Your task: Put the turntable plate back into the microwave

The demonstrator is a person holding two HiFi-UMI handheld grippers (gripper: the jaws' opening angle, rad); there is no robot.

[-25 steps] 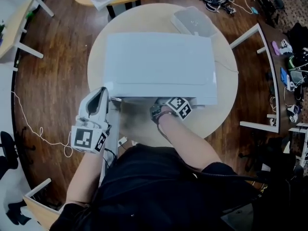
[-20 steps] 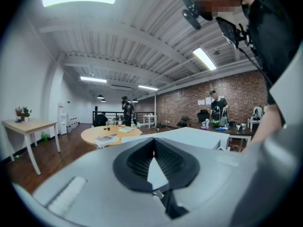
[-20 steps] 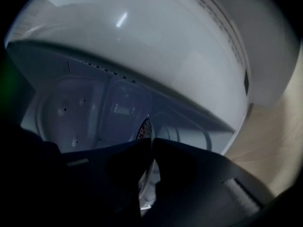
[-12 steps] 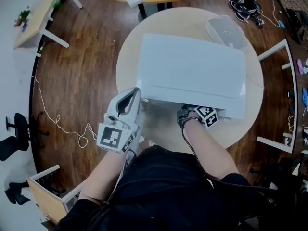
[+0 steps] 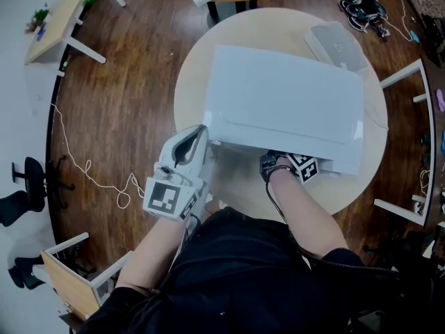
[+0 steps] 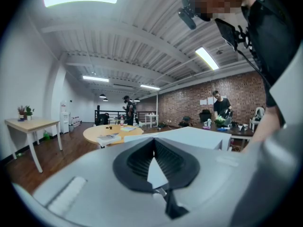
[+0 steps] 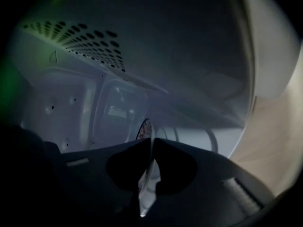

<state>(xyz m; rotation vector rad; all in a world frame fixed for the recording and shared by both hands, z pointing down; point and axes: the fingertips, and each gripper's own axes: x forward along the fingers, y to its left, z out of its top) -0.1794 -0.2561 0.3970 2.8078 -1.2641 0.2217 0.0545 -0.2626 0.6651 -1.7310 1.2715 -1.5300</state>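
Your right gripper (image 7: 152, 140), centre frame and reaching inside the microwave (image 5: 285, 103), pinches the turntable plate (image 7: 187, 137) by its rim, likely to seat it flat, while your left gripper (image 6: 154, 141) sits clenched and empty at lower left, out of the way

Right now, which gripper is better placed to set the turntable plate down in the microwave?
Right. The right gripper has its fingers clamped on the turntable plate, inside the microwave; the left gripper is shut, empty, outside.
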